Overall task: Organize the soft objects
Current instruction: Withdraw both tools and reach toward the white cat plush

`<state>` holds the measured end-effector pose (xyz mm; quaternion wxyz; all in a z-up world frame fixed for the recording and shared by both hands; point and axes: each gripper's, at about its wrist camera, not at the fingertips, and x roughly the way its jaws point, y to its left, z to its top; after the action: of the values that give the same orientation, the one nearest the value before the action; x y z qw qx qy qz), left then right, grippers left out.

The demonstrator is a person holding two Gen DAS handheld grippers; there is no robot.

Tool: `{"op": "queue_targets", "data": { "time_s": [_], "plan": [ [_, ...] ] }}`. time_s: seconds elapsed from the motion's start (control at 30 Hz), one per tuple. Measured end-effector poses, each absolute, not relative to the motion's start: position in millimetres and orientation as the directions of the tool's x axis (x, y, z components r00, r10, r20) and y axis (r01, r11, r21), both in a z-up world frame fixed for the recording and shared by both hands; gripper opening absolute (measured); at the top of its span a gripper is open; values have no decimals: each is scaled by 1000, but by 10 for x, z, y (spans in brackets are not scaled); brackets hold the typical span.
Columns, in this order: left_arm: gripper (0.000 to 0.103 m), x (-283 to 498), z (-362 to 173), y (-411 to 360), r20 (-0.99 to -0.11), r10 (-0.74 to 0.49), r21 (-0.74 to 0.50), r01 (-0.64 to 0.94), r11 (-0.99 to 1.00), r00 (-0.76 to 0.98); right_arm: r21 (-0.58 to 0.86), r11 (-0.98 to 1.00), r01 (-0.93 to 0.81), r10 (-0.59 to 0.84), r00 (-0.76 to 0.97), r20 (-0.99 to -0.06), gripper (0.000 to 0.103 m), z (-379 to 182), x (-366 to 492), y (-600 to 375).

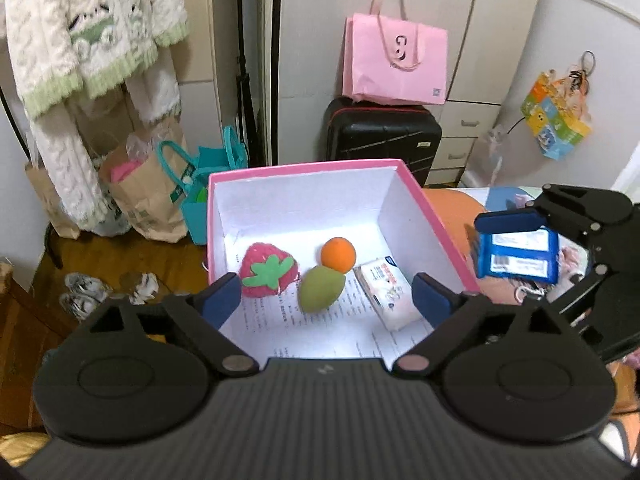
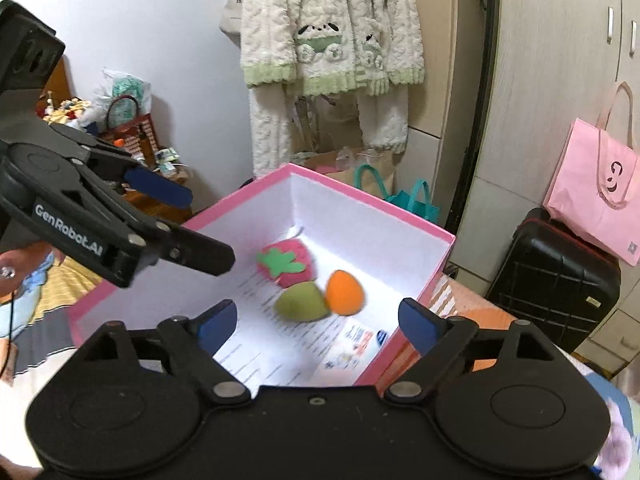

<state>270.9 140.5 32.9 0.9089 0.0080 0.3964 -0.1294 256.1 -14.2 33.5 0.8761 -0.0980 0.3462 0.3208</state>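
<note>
Box: the pink box (image 1: pixel 434 216) with white inner walls sits open-topped in front of both grippers, serving as the collecting place for the soft things.
Contents: a knitted strawberry (image 1: pixel 269 276), a green sponge (image 1: pixel 321 294) and an orange sponge (image 1: pixel 338 255) lie close together on the printed paper lining the box floor; the two sponges touch. A tissue pack (image 1: pixel 386 293) lies flat near the right inner wall (in the right wrist view it is blurred).
Left gripper (image 1: pixel 325 298): jaws spread wide with nothing between the pads; it hangs over the near edge of the box, tilted down towards the contents.
Right gripper (image 2: pixel 318 322): jaws likewise spread and holding nothing, angled down over the box's near corner.
Why so: judging from the task, both sets of wide, bare jaws above the box suggest the things inside are already delivered and the hands are free.
Progress: four soft things are in the box; whether more remain outside it cannot be told.
Caution: the light sponges could roll if the box is nudged.
</note>
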Motion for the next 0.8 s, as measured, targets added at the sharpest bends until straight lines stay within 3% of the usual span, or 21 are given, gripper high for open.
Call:
{"op": "queue_targets", "data": {
  "time_s": [0.37, 0.8],
  "plan": [
    [97, 2046, 584, 1317, -748, -302, -117, 330, 937, 591, 59, 737, -674, 571, 573, -588, 91, 700, 1650, -487],
    [97, 1287, 459, 851, -740, -373, -83, 474, 876, 560, -42, 837, -546, 416, 683, -601, 91, 417, 789, -1132]
  ]
}}
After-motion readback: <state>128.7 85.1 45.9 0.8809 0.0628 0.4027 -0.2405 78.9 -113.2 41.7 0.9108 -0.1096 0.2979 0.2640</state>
